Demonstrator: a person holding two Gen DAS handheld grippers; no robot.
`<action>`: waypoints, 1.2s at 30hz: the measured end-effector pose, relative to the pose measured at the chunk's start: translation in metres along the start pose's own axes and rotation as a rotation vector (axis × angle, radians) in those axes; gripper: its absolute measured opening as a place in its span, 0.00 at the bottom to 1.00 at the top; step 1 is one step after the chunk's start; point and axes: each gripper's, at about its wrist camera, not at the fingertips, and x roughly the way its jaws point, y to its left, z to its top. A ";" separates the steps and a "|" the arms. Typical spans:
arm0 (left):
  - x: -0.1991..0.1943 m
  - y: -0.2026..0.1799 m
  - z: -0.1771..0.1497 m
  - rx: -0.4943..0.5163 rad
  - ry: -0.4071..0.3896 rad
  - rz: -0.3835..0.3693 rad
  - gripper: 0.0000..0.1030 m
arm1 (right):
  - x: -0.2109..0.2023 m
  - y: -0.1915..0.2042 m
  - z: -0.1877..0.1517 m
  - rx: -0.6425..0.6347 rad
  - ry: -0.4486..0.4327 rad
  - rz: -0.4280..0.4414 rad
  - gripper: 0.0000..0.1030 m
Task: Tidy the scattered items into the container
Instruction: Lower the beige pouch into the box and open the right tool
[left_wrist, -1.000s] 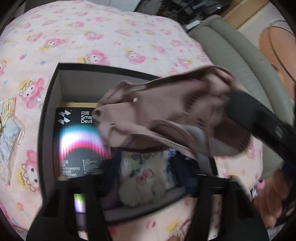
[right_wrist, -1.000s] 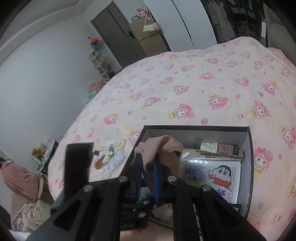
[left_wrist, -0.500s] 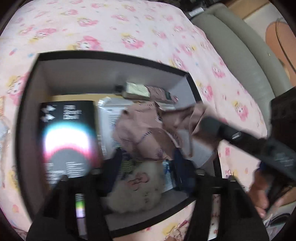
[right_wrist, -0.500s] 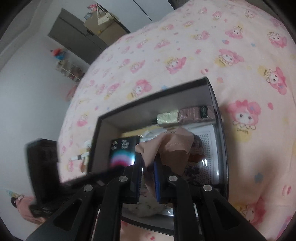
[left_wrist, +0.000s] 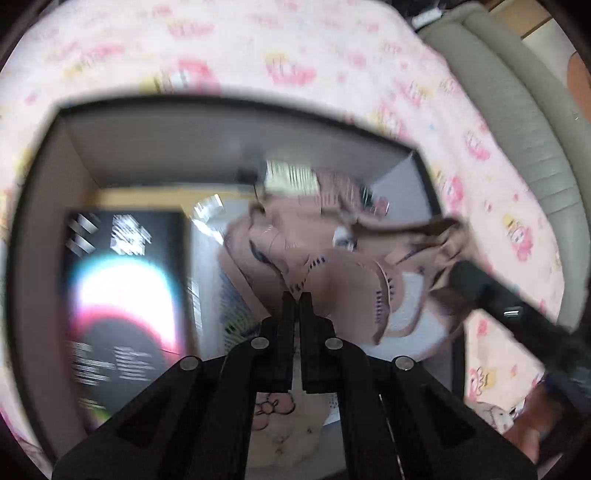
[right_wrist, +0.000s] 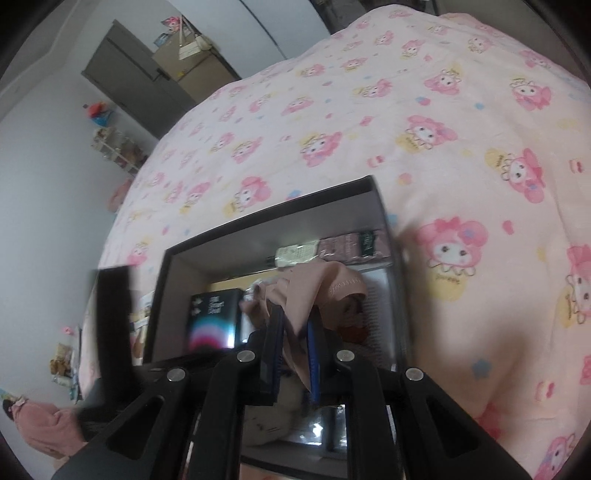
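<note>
- The right tool (right_wrist: 293, 345) is clamped on the pink cloth (right_wrist: 314, 291), held over the open black box (right_wrist: 275, 236).
- The left tool (left_wrist: 297, 299) has its fingers nearly together at the cloth's (left_wrist: 317, 251) edge; whether it grips is unclear.
- The box (left_wrist: 221, 136) sits on the bed (right_wrist: 369, 122), holding a black screen-protector package (left_wrist: 122, 295) and a plush toy (left_wrist: 284, 428).

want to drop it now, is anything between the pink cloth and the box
Nothing visible. The pink cloth, pinched in the right claw, hangs inside the open box, over items already there.
</note>
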 end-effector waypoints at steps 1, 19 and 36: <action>-0.012 0.001 0.003 0.003 -0.039 0.013 0.00 | 0.000 0.000 0.000 -0.002 -0.003 -0.018 0.10; -0.021 0.039 -0.012 -0.063 -0.040 0.039 0.27 | 0.021 0.013 0.003 -0.125 0.022 -0.080 0.13; 0.005 0.034 -0.010 -0.060 0.089 0.054 0.26 | 0.067 -0.005 -0.004 -0.046 0.193 -0.181 0.13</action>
